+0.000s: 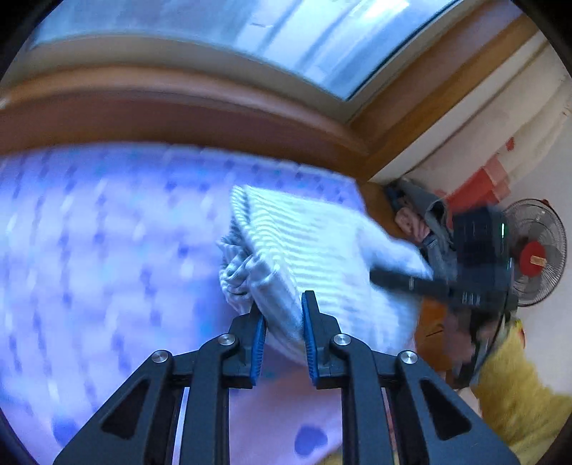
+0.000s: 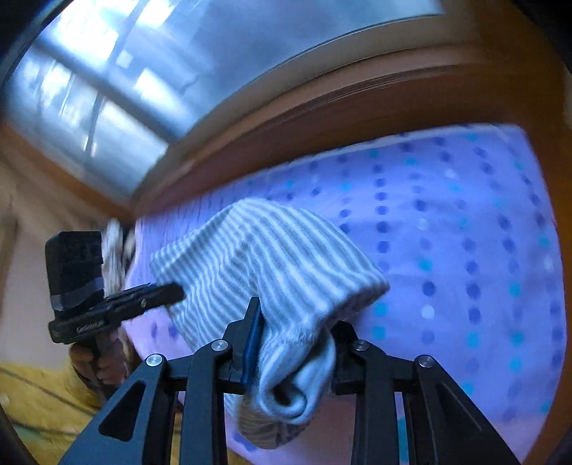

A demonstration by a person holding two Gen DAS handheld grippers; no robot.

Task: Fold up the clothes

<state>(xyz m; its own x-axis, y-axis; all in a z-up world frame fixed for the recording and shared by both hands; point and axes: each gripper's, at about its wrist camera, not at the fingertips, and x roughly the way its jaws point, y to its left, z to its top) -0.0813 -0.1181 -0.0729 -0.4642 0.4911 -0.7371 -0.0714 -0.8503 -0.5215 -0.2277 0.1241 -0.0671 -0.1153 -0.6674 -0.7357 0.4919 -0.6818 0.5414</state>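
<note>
A grey-and-white striped garment (image 1: pixel 314 243) hangs folded between both grippers above the purple polka-dot bed sheet (image 1: pixel 89 250). My left gripper (image 1: pixel 284 318) is shut on one bunched end of it. My right gripper (image 2: pixel 293 332) is shut on the other end (image 2: pixel 279 261), with cloth spilling down over its jaws. The right gripper also shows in the left wrist view (image 1: pixel 464 272), at the garment's far side. The left gripper shows in the right wrist view (image 2: pixel 107 304), at the garment's left edge.
A wooden bed frame (image 1: pixel 178 118) and a window (image 1: pixel 250 32) lie behind the bed. A standing fan (image 1: pixel 536 254), red boxes (image 1: pixel 479 186) and a yellow cloth (image 1: pixel 518 393) are at the right. The sheet (image 2: pixel 464 250) spreads wide under the garment.
</note>
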